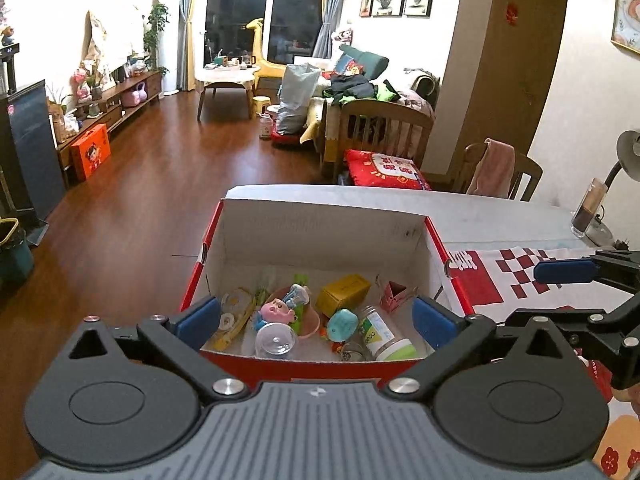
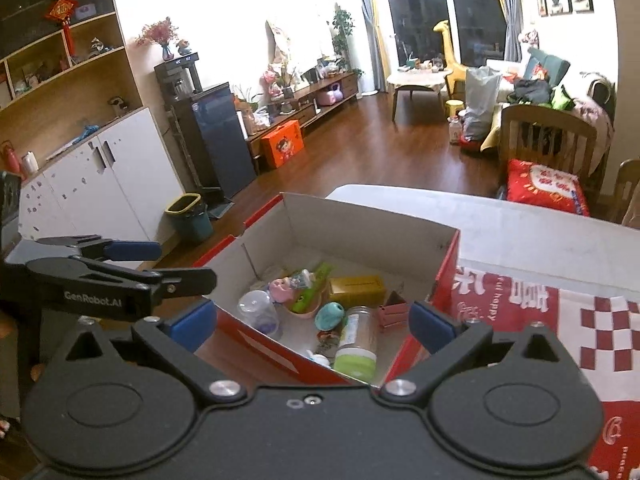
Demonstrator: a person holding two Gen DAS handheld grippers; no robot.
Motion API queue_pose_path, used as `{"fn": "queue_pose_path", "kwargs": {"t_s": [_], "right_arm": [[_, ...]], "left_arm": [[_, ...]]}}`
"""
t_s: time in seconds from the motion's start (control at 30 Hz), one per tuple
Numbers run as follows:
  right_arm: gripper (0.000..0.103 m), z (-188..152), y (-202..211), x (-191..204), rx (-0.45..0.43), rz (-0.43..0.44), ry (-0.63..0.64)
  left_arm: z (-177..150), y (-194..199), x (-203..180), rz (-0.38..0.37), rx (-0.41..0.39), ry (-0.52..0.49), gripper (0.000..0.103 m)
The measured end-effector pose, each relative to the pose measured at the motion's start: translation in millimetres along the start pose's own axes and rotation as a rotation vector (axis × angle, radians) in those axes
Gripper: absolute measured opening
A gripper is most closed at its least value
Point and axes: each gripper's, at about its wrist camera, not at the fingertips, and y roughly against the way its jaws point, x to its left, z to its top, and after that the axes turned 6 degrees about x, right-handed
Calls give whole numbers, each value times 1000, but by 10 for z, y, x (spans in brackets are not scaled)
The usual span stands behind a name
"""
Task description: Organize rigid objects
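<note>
A red cardboard box (image 1: 320,228) with a white inside stands on the table; it also shows in the right wrist view (image 2: 448,276). It holds a green-lidded jar (image 1: 384,334) (image 2: 358,340), a yellow box (image 1: 344,292) (image 2: 356,286), a teal toy (image 1: 342,324) (image 2: 329,315), a pink figure (image 1: 276,310), a clear dome (image 1: 276,340) (image 2: 258,308) and a pink clip (image 1: 394,294). My left gripper (image 1: 316,320) is open and empty above the box's near wall. My right gripper (image 2: 312,324) is open and empty over the box's near right corner.
The table (image 1: 500,216) carries a red and white cloth (image 2: 560,320) right of the box. A glass jar (image 1: 588,208) and a lamp (image 1: 628,152) stand at its far right. Wooden chairs (image 1: 384,128) are behind the table. A bin (image 2: 190,216) stands on the floor.
</note>
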Motion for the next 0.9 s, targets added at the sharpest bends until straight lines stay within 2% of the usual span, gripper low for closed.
{"fn": "queue_pose_path", "kwargs": {"t_s": [0.17, 0.3, 0.6, 0.9], "right_arm": [[103, -69, 84, -43, -18, -11, -15], [103, -106, 155, -32, -42, -27, -16], [103, -163, 280, 23, -87, -32, -16], [103, -202, 315, 11, -89, -31, -17]], "left_arm": [[-60, 87, -54, -11, -12, -1, 103], [-108, 152, -175, 25, -29, -43, 103], [-155, 334, -323, 31, -81, -66, 103], [-186, 432, -357, 51, -101, -60, 103]]}}
